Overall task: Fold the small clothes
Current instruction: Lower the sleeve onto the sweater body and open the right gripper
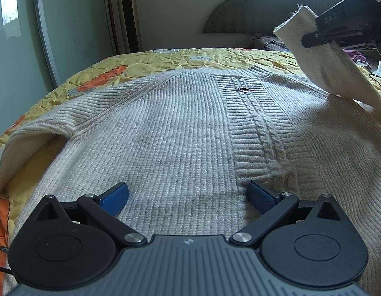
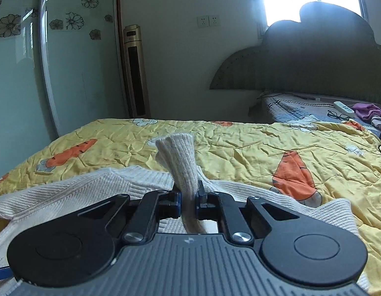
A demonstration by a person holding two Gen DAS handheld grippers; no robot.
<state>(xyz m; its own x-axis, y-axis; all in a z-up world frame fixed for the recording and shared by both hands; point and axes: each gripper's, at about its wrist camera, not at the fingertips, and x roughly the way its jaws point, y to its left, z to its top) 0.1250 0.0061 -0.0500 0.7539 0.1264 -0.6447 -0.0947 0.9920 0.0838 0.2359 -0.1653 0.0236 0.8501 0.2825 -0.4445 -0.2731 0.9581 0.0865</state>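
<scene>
Broadly, a yellow quilt (image 2: 239, 145) with orange carrot prints covers the bed, a dark headboard (image 2: 313, 59) at its far end and a gold tower heater (image 2: 135, 71) past the far edge. Spread flat across the quilt lies the cream sweater (image 1: 165, 128). Its sleeve (image 2: 179, 162) is lifted, pinched by the right gripper (image 2: 188, 203). Low over the sweater's hem, the left gripper (image 1: 188, 197) is spread wide. Glasses (image 2: 338, 116) lie near the headboard.

The left black two-finger gripper with blue pads (image 1: 188, 196) sits low, jaws spread wide; the right black gripper (image 2: 189, 203), at its two o'clock and raised, is clamped on a cream knit sleeve (image 2: 180, 165)
</scene>
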